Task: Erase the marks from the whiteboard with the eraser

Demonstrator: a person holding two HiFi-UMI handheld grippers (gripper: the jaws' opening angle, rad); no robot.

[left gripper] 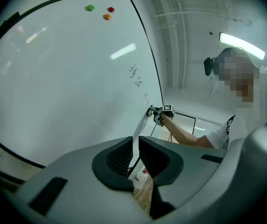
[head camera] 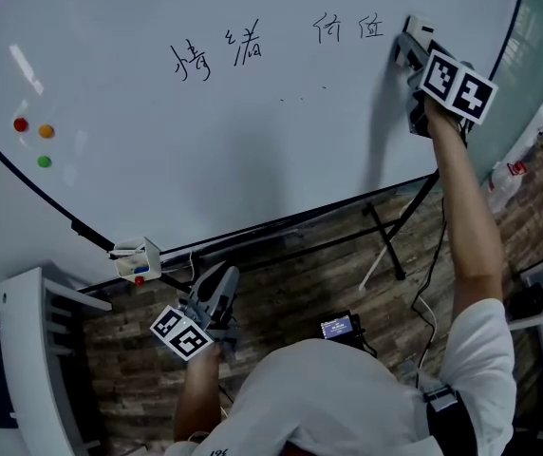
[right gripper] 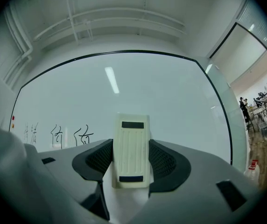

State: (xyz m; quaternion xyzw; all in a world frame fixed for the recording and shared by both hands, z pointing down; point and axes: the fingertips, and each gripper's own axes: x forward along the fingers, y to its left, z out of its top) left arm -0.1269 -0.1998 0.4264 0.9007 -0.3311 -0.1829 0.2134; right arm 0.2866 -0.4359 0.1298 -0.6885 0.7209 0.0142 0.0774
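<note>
While the right gripper (right gripper: pixel 131 161) pinches the pale eraser (right gripper: pixel 131 150) upright between its jaws, it holds it at the whiteboard (head camera: pixel 252 160), just right of the rightmost black handwritten marks (head camera: pixel 347 28); whether the eraser touches the surface is unclear. A second group of marks (head camera: pixel 216 53) sits further left, and three round magnets (head camera: pixel 34 136) lie near the board's left edge. The left gripper (left gripper: pixel 136 155) hangs low beneath the board, its jaws pressed almost together with nothing between them.
</note>
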